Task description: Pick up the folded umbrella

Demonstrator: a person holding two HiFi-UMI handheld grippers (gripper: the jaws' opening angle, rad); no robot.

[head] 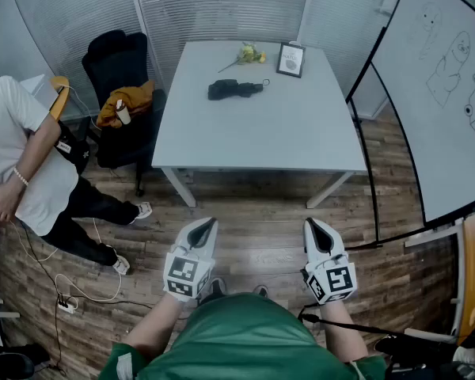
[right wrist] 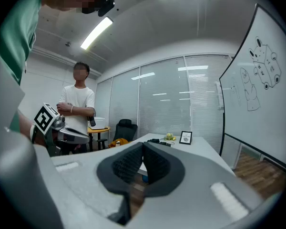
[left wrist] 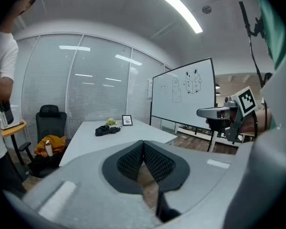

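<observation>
Black folded umbrella (head: 236, 89) lies beyond left claw (head: 208, 225), right claw (head: 313, 225) (both closed).

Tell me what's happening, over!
Shut and empty: left gripper, right gripper, both short of the table. Folded umbrella on its far side, untouched. Beyond it flowers, picture frame; nothing blocking.

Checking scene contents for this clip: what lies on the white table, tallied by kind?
umbrella: 1
flowers: 1
frame: 1
Total: 3
</observation>
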